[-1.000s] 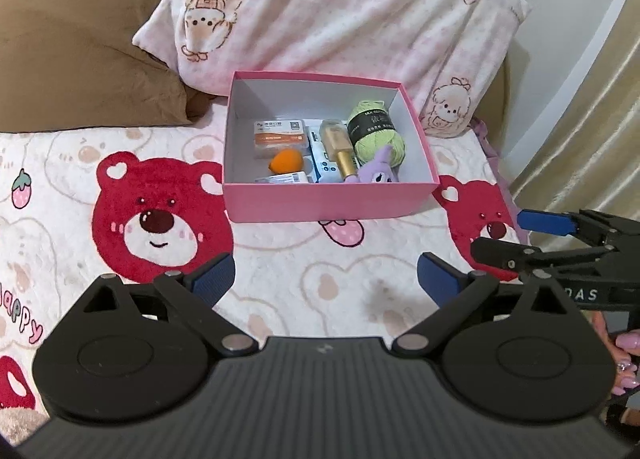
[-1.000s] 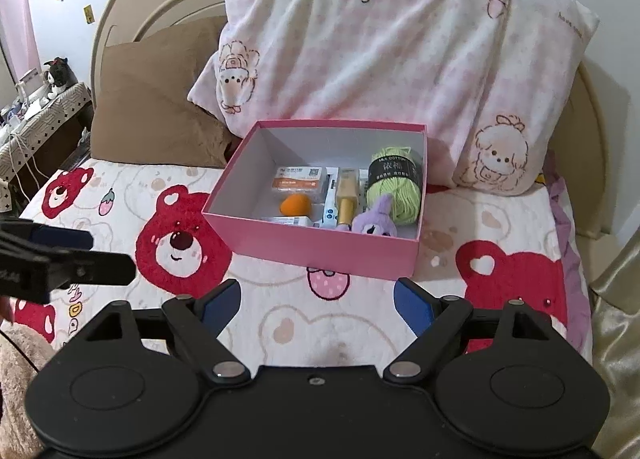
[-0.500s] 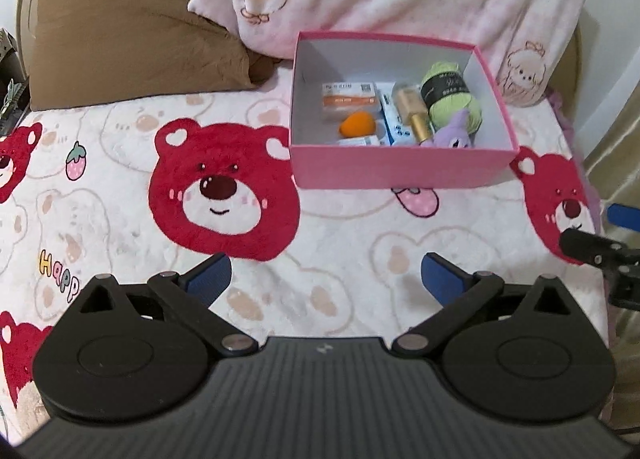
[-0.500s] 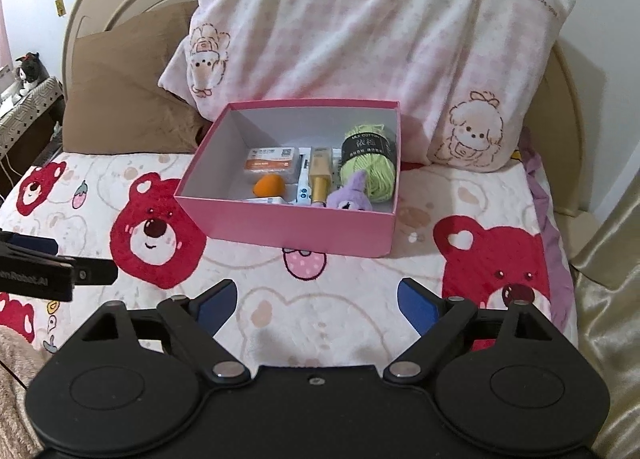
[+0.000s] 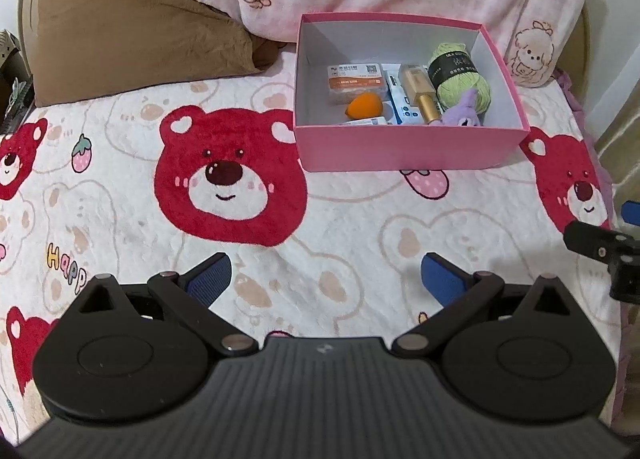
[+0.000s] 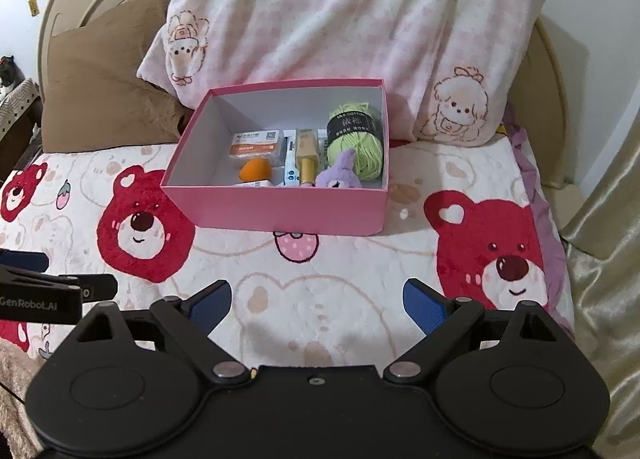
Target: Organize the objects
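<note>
My pink box (image 6: 280,211) sits open on the bed (image 6: 340,283) against the pillow (image 6: 360,19), its front wall hiding parts of the green yarn (image 6: 356,143), purple plush (image 6: 340,175) and orange sponge (image 6: 256,169) inside. Left tongs (image 5: 326,279) gape empty; right tongs (image 6: 318,305) are opening, nothing between them.

Left gripper (image 5: 326,279): my jaws stand wide, nothing between, tilted downward.
Right gripper (image 6: 318,305): my jaws are opening, nothing between, tilted downward.
</note>
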Available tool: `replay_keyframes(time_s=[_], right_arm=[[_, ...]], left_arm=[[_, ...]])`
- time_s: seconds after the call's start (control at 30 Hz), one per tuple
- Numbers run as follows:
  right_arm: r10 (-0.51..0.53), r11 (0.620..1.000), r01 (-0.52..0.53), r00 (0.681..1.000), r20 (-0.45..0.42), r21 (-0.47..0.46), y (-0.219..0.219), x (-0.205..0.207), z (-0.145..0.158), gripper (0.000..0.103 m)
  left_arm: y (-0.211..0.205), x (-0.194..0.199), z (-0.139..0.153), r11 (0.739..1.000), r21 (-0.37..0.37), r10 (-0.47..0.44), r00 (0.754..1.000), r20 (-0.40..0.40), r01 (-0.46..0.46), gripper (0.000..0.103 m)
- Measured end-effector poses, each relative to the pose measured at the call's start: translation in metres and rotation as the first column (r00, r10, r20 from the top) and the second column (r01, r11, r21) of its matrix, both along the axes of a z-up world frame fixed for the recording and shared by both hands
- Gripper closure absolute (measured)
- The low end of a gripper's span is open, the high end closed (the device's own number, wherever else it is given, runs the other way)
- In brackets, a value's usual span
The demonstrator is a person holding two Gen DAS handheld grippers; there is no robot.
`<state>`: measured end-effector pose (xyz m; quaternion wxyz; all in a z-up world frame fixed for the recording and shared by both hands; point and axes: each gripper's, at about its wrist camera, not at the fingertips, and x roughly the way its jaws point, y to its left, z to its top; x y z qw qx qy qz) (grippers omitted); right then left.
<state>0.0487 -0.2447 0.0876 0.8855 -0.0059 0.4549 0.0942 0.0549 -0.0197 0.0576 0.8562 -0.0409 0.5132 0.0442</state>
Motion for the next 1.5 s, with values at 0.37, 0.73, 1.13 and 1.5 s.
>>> replay_keyframes(time_s=[0.37, 0.73, 1.13, 1.5], right_arm=[[-0.032, 0.999, 0.032, 0.999, 0.002, -0.018, -0.001, -0.005, 0.001, 0.008], [-0.003, 1.000, 0.003, 1.000, -0.004, -0.013, 0.011, -0.014, 0.000, 0.008], [-0.015, 0.999, 0.015, 1.000, -0.006, -0.029, 0.010, -0.010, -0.002, 0.008], [-0.027, 0.999, 0.027, 1.000, -0.014, -0.028, 0.008, -0.008, -0.004, 0.008]], left_arm=[[0.000, -0.003, -0.003, 1.000, 0.011, -0.011, 1.000, -0.013, 0.011, 0.000], [0.002, -0.004, -0.004, 1.000, -0.015, -0.003, 0.999, -0.045, 0.002, 0.000], [0.006, -0.005, -0.004, 1.000, 0.013, 0.000, 0.999, -0.037, 0.000, 0.000], [0.003, -0.004, -0.005, 0.997, 0.071, -0.015, 0.999, -0.032, 0.017, 0.000]])
